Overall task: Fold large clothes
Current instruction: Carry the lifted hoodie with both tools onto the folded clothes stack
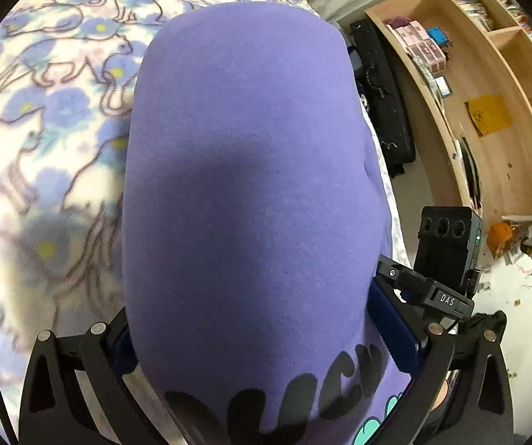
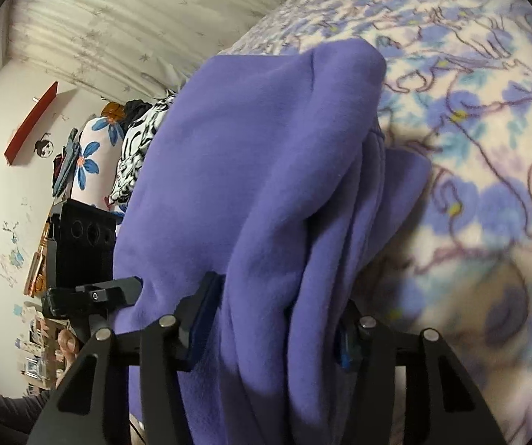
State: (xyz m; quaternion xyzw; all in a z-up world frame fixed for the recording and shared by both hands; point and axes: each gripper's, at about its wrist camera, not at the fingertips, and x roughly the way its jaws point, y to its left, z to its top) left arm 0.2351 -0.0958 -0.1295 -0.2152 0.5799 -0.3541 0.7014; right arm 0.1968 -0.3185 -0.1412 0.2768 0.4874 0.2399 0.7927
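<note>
Where the left gripper [image 1: 262, 337] reaches forward, its two blue-padded fingers [image 1: 395, 330] stand on either side of a broad fold of the purple sweatshirt [image 1: 243, 170], pads pressed against the cloth and pinching it between them. Black lettering [image 1: 303, 389] and a patch of teal print run across the fabric nearest this gripper's base. Beyond the fingers the garment extends smooth and rounded straight ahead, lying over the cat-print blanket [image 1: 43, 141], which spreads to the gripper's left and further ahead. To the right of this gripper, a black sensor block [image 1: 447, 244] is mounted just beside the right finger; past it, lower down and well apart, stand wooden shelves [image 1: 503, 104] with books and boxes, and a long black case [image 1: 384, 104] leans near the bed edge. The right gripper [image 2: 273, 322] likewise has its fingers [image 2: 199, 319] closed upon a bunched, many-layered gather of the same purple sweatshirt [image 2: 258, 155], the folds passing between the pads and draping over both. Ahead of it the cloth rises to a blunt corner above the cat-print blanket [image 2: 488, 129], which lies to the right. Left of this gripper, piled patterned clothes [image 2: 117, 155] sit near a pale curtain [image 2: 147, 15].
</note>
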